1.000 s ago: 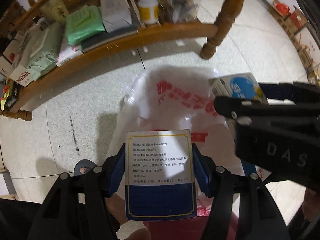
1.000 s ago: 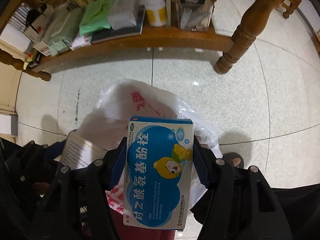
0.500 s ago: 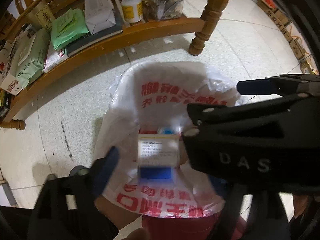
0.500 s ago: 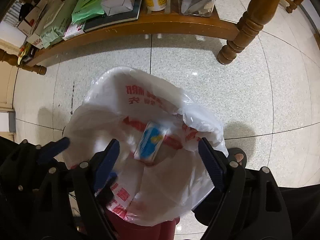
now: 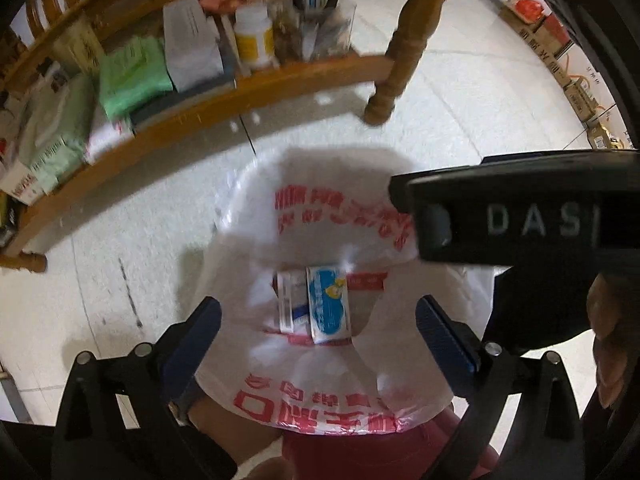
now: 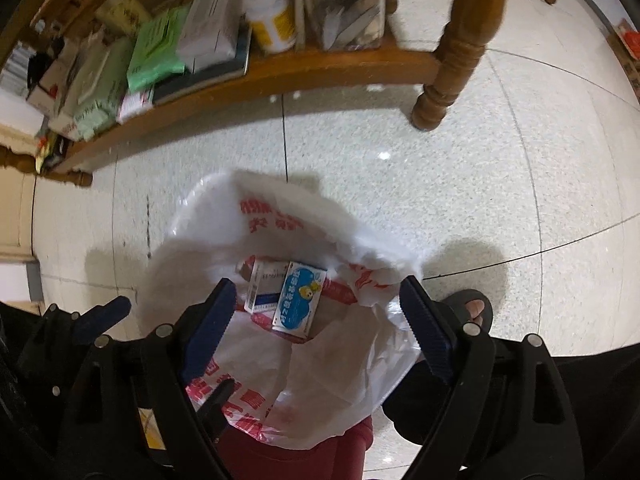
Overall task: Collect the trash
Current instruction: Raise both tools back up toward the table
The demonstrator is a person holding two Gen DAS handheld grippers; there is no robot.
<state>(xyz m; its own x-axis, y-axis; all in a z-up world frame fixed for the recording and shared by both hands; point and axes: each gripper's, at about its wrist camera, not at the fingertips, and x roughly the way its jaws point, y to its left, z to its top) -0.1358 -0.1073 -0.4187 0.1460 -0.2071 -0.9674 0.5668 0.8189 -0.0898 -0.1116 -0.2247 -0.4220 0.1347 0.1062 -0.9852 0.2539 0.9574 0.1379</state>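
Note:
A white plastic bag (image 5: pixel 320 208) with red print lines a red bin (image 5: pixel 360 452) on the floor. Two medicine boxes lie side by side at its bottom: a blue cartoon box (image 5: pixel 328 304) and a white-and-blue box (image 5: pixel 290 300). My left gripper (image 5: pixel 316 304) hangs above them, its jaws opening, nothing touching its pads. In the right wrist view the bag (image 6: pixel 280 208), blue box (image 6: pixel 298 300) and white-and-blue box (image 6: pixel 262 284) lie below my right gripper (image 6: pixel 316 284), which is open and holds nothing. Its black housing (image 5: pixel 520 220) crosses the left view's right side.
A low wooden shelf (image 6: pixel 280 68) behind the bin carries packets, papers and a white bottle (image 6: pixel 272 20). A turned wooden leg (image 6: pixel 452 52) stands to the right. A sandalled foot (image 6: pixel 472 312) rests beside the bin. Cardboard boxes (image 5: pixel 560 52) line the far wall.
Both grippers let go of their boxes, which dropped into the bag and now lie at its bottom. Both pairs of jaws spread wide.

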